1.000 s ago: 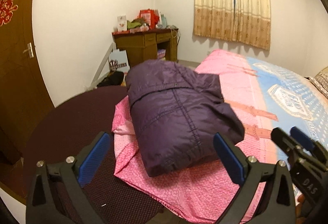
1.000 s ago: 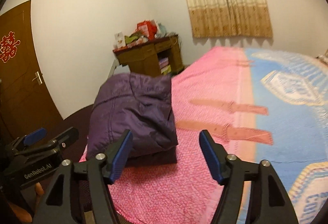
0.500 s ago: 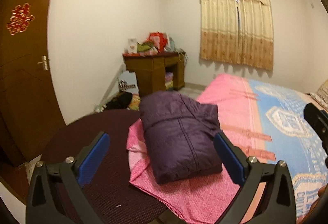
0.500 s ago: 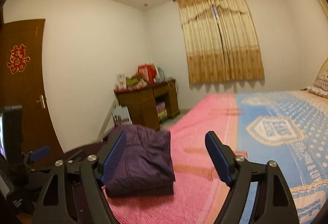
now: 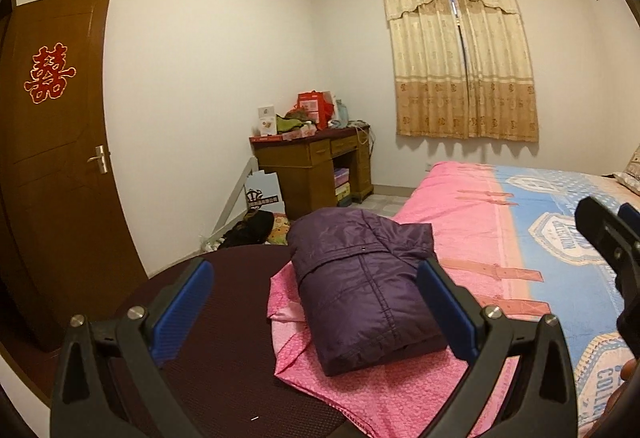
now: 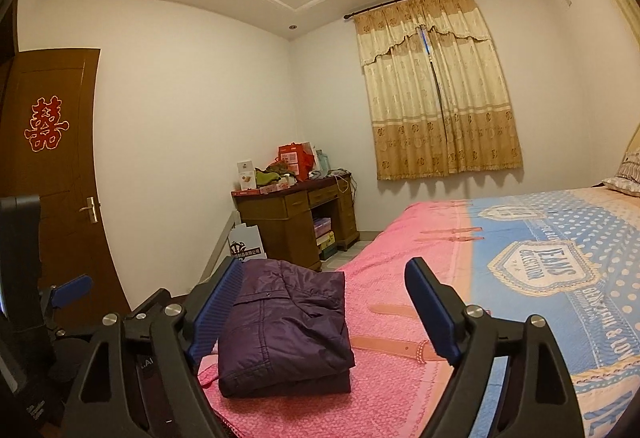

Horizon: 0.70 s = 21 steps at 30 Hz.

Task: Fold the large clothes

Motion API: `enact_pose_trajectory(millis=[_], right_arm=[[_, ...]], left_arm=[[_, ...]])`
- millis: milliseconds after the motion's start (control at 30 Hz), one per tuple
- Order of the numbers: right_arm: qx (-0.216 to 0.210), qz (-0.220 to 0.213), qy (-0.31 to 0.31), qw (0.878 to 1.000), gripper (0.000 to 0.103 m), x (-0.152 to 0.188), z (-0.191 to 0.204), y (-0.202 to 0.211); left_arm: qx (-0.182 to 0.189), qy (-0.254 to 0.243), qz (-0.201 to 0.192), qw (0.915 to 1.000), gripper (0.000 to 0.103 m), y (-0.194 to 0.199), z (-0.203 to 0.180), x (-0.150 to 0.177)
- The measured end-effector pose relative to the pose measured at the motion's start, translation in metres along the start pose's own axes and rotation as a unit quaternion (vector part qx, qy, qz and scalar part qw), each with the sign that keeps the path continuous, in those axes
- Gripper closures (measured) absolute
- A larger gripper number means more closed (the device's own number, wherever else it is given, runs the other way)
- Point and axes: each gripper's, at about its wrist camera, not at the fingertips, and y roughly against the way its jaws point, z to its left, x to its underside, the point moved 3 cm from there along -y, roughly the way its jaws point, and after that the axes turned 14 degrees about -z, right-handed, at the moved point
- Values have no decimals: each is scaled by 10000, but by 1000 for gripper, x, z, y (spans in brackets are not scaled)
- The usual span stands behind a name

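Note:
A dark purple padded jacket lies folded into a compact bundle on the near corner of the bed; it also shows in the right wrist view. My left gripper is open and empty, held back from the jacket and above it. My right gripper is open and empty, also back from the jacket. The right gripper shows at the right edge of the left wrist view, and the left gripper shows low at the left of the right wrist view.
The bed has a pink and blue cover. A dark round surface sits at the bed's near left corner. A wooden desk with clutter stands at the far wall, a brown door at left, curtains behind.
Both grippers have pulled back and tilted up, so the jacket looks smaller and lower and more wall and ceiling show. The jacket has not moved. Both grippers stay open.

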Motion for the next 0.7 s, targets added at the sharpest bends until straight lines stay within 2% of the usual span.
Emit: enact_pose_trajectory(millis=[700], right_arm=[[58,230,-225,9995,19,9,-10,-3]], left_arm=[[56,22,156,9999,0,0,-6,5]])
